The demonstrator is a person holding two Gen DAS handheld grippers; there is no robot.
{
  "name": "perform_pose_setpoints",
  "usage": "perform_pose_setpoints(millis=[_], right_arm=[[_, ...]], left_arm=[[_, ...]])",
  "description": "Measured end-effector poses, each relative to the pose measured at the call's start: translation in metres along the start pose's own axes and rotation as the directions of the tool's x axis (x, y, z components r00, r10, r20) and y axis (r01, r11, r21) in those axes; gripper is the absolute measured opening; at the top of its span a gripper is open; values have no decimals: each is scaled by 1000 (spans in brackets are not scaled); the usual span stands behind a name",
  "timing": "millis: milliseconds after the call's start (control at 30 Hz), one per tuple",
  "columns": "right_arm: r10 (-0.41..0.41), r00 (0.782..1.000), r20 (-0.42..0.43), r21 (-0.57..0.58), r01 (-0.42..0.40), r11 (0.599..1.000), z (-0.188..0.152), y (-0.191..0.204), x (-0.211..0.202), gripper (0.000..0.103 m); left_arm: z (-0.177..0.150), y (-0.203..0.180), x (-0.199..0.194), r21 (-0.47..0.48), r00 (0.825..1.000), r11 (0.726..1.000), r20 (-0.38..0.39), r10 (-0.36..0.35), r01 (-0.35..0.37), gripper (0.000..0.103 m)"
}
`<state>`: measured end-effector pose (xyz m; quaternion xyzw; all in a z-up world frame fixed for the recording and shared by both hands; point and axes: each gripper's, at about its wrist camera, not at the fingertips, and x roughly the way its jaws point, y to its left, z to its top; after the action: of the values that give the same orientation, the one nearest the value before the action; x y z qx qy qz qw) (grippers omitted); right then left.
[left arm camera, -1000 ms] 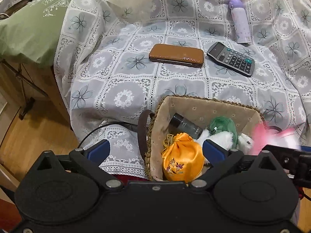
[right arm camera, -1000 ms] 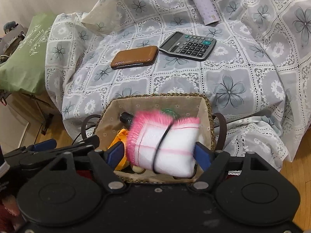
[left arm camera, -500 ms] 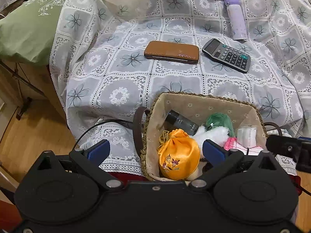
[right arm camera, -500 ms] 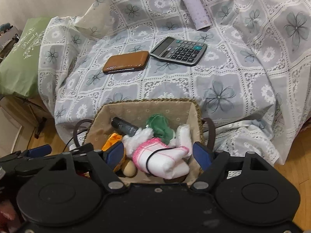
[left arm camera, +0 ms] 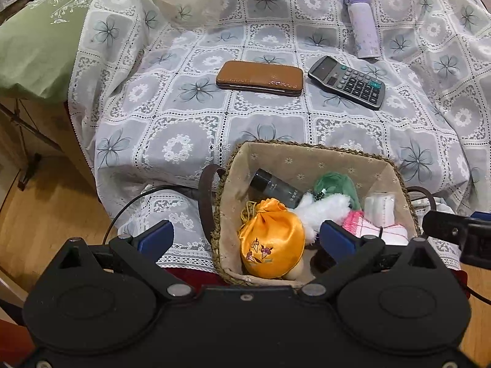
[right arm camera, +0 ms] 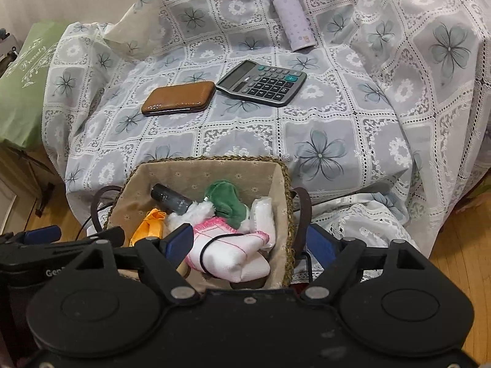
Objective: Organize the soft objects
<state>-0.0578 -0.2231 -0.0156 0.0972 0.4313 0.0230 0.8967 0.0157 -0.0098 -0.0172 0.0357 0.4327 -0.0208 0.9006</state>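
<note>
- Right gripper [right arm camera: 251,242]: jaws opening, pads clear of the towel [right arm camera: 227,254] lying between them in the basket [right arm camera: 208,161].
- Left gripper [left arm camera: 245,239]: spread, pouch [left arm camera: 271,242] between pads, untouched.

Home, probably a bedroom or living room, though little of the room shows. Lace flower-print cloth [right arm camera: 337,128] draped over soft furniture, green pillow [left arm camera: 36,40] at its left edge, wood floor [left arm camera: 40,211] below. Household clutter on the cloth: brown wallet [right arm camera: 179,96], calculator [right arm camera: 262,82], lilac flask [right arm camera: 291,17]. Lined wicker basket [right arm camera: 202,170] at the near edge.
</note>
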Motion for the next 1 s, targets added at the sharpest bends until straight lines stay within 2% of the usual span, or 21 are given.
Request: perform_pose_setpoints(millis=[433, 1000], right_arm=[[-8, 1000, -14, 26, 9, 1000, -3, -4, 3, 81], [-27, 999, -26, 11, 27, 1000, -3, -2, 4, 81]], left_arm=[[-1, -2, -1, 3, 1000, 1000, -17, -20, 20, 98], [-1, -3, 1, 10, 1000, 1000, -25, -10, 10, 98]])
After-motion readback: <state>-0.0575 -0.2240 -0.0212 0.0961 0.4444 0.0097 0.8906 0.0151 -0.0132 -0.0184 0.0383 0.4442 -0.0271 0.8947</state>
